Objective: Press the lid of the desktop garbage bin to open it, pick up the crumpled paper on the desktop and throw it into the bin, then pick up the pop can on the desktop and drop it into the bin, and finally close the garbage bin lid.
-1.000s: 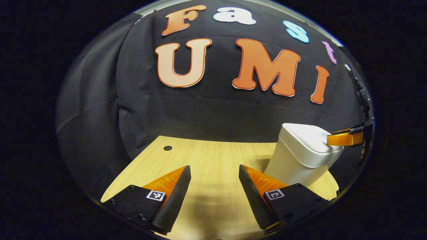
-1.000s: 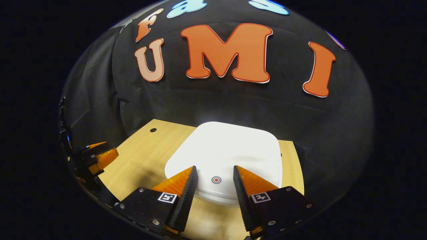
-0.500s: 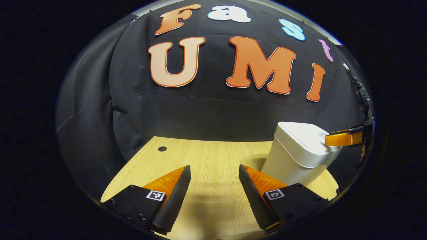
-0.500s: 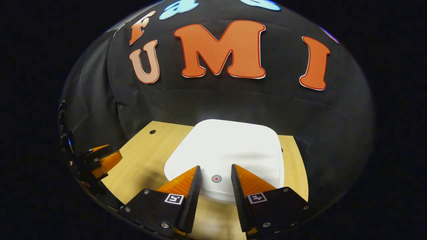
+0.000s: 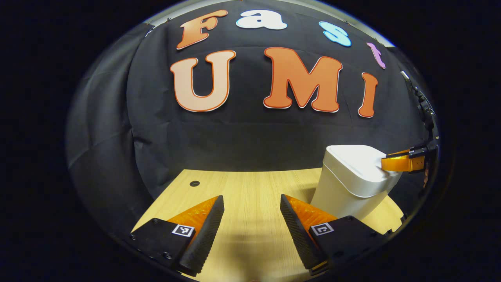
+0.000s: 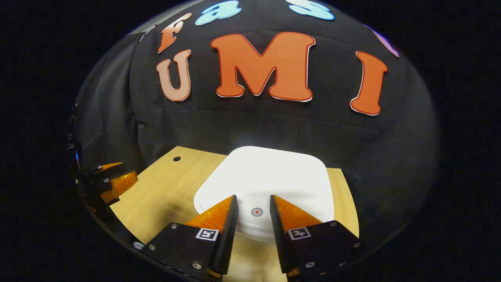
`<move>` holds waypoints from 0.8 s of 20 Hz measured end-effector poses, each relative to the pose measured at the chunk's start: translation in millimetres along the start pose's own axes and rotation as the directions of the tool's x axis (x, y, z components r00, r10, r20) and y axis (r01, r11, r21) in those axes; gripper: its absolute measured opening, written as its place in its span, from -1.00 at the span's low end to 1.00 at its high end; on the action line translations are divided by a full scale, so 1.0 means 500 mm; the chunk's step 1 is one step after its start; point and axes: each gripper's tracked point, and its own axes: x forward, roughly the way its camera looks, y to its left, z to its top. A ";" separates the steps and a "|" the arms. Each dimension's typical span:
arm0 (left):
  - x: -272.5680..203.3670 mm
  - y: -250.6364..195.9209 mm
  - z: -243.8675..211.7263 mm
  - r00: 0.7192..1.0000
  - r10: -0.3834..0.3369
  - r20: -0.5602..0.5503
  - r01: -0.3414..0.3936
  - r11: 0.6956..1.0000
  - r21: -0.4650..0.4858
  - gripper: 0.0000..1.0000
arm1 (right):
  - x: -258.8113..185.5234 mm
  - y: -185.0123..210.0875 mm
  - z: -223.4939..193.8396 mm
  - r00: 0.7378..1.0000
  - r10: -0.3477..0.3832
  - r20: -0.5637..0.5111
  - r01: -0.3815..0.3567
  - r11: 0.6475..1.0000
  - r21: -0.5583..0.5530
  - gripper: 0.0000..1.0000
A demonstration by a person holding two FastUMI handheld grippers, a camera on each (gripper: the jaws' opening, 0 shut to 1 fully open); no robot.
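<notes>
Right gripper (image 6: 250,203) has narrowed its jaws over the last second, gap noticeably smaller than before but not closed, nothing between the fingers. It sits over the near edge of the bin lid (image 6: 274,176), with the red target dot (image 6: 256,212) dead ahead at 12 o'clock, framed in the gap between the two fingertips. From the left gripper view I see that same right gripper (image 5: 403,162) resting at the lid's near rim, at about 3 o'clock from my left camera; can't confirm contact pressure from here. Lid is down flat on the white bin (image 5: 352,184), so I can't see what's inside. Left gripper (image 5: 252,203) is wide open, empty, hovering low over the wooden desktop (image 5: 242,188), bin at its 2 o'clock and well apart from it. Right is clearly the nearer hand to the bin. No crumpled paper or pop can on the stretch of desk these cameras cover, and with the lid shut my read is we're at the final close, or possibly the first press; can't tell which. Next move as I judge it: straight down on the dot, fingertips nearly together so they don't straddle it.
</notes>
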 end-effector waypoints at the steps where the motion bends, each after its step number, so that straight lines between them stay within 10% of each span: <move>1: 0.001 0.004 0.013 1.000 -0.001 0.010 0.001 1.000 0.006 0.84 | 0.001 0.007 0.001 1.000 0.004 0.010 -0.004 1.000 0.000 0.10; 16: -0.067 0.040 0.217 0.964 0.010 0.267 -0.005 1.000 -0.020 0.84 | -0.035 0.117 0.113 0.961 0.025 0.274 -0.033 0.999 0.024 0.91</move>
